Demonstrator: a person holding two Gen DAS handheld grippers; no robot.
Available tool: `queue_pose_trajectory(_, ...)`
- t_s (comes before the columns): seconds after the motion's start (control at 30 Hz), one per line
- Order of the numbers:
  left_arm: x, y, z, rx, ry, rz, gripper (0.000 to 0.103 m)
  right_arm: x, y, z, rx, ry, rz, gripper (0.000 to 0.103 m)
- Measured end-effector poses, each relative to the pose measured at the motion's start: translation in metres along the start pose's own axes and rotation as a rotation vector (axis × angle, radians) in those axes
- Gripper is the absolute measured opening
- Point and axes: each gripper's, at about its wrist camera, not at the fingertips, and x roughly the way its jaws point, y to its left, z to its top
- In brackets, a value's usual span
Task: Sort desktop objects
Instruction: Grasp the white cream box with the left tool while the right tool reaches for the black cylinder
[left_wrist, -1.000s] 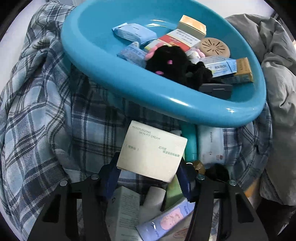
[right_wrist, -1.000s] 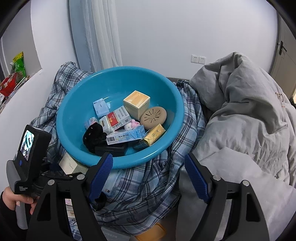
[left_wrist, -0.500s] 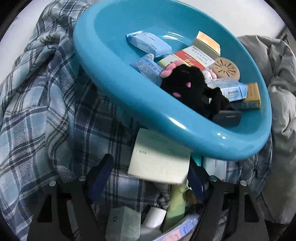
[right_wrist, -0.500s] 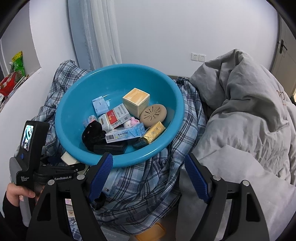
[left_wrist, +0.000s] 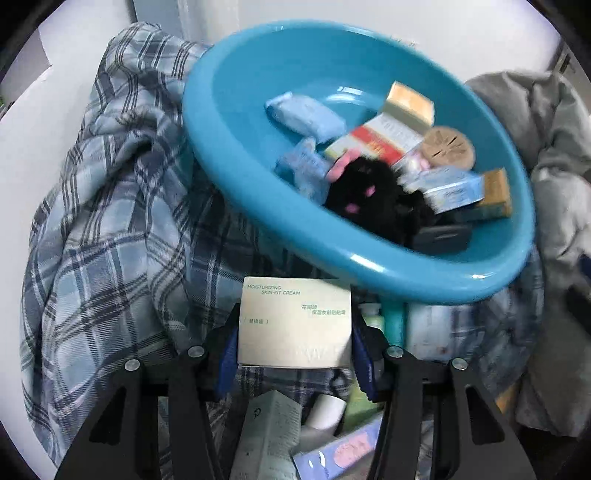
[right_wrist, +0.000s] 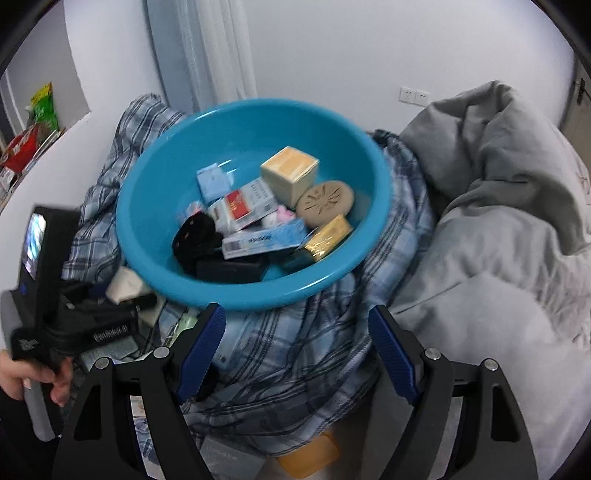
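Several items already in blue basin (left_wrist: 236, 155); your left gripper (left_wrist: 293, 356) clamps cream box (left_wrist: 293, 325), right gripper (right_wrist: 295, 354) gapes empty; pile below (left_wrist: 325, 424) remains.

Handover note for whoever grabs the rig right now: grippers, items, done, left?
Left gripper: shut on the cream box, held just below the near rim of the blue basin, not yet in it.
Right gripper: open, holding nothing, in front of the basin.
Done: several boxes, packets, a round tan disc and a black plush lie in the basin.
Left: drop the cream box in, then sort the tubes and boxes on the plaid cloth below.
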Motion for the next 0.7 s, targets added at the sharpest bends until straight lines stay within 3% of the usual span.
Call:
queue_pose_trajectory(0.13,-0.014,0.000,-0.004,0.041,-0.001,0.001,0.054,0.004,0.013,0.000,-0.034,0.005,0.039,0.076)
queue_pose_trajectory(0.2,-0.021,0.008,0.003,0.042,0.008,0.000,0.054,0.010,0.015,-0.001,-0.027,0.022,0.048,0.064)
queue_pose_trajectory(0.23,-0.027,0.006,-0.021,0.042,0.011,-0.013,0.054,0.014,0.016,-0.003,-0.022,0.038,0.059,0.062)
queue_pose_trajectory(0.33,-0.020,-0.004,-0.006,0.059,0.018,-0.024,0.054,0.028,0.021,-0.008,-0.036,0.102,0.105,0.053)
queue_pose_trajectory(0.47,-0.015,-0.005,-0.001,0.064,0.018,-0.013,0.054,0.047,0.035,-0.019,-0.114,0.227,0.193,0.052)
queue_pose_trajectory(0.7,-0.014,0.000,-0.001,0.054,0.020,-0.009,0.054,0.067,0.055,-0.035,-0.141,0.305,0.257,0.053)
